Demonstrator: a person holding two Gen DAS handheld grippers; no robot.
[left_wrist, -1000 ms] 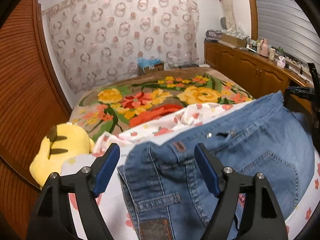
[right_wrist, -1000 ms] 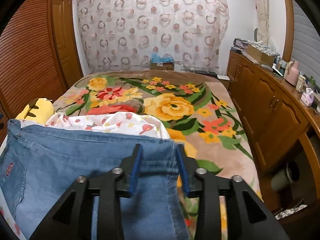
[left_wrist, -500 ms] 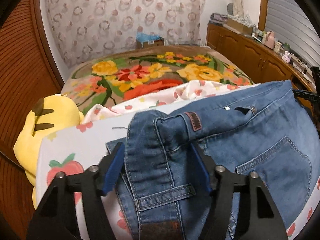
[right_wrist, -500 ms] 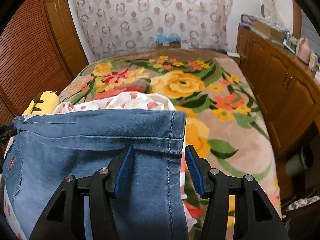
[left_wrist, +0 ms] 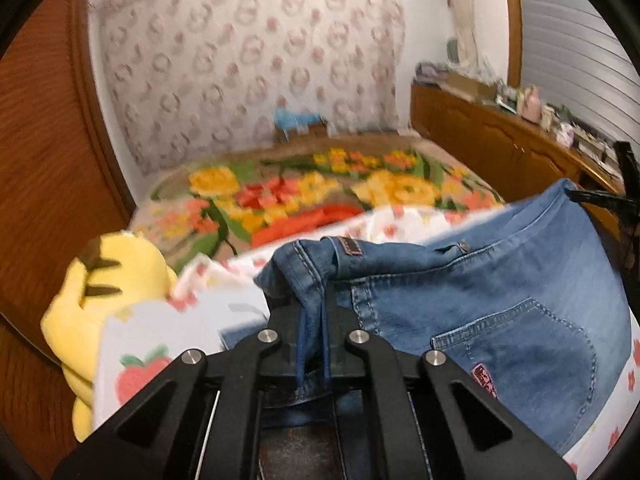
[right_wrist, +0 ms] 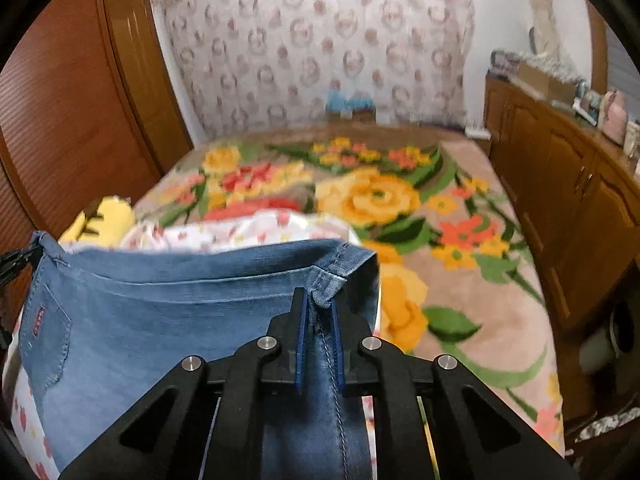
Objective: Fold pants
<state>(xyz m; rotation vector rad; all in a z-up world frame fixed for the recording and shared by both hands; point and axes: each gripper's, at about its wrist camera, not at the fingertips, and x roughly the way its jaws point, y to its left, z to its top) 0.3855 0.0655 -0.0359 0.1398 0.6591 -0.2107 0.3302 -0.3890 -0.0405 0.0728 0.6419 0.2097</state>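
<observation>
Blue jeans (left_wrist: 500, 304) lie across the near end of the bed, back pocket up. My left gripper (left_wrist: 316, 300) is shut on a bunched fold of the waistband at the jeans' left corner, and denim hangs down between its pads. In the right wrist view the jeans (right_wrist: 160, 308) stretch off to the left. My right gripper (right_wrist: 320, 304) is at their right corner, its jaws closing on the side seam, with the blue pads pressing the denim from both sides. The fabric between the two grips looks lifted and fairly taut.
A white strawberry-print sheet (left_wrist: 152, 344) lies under the jeans, on a floral blanket (right_wrist: 400, 200) that covers the bed. A yellow plush toy (left_wrist: 108, 280) sits at the left edge. Wooden cabinets (right_wrist: 580, 184) run along the right, wooden doors along the left.
Both grippers went from open around the jeans' corners to closed on the denim. The left one gathered the waistband into a fold; the right one pinched the seam.
</observation>
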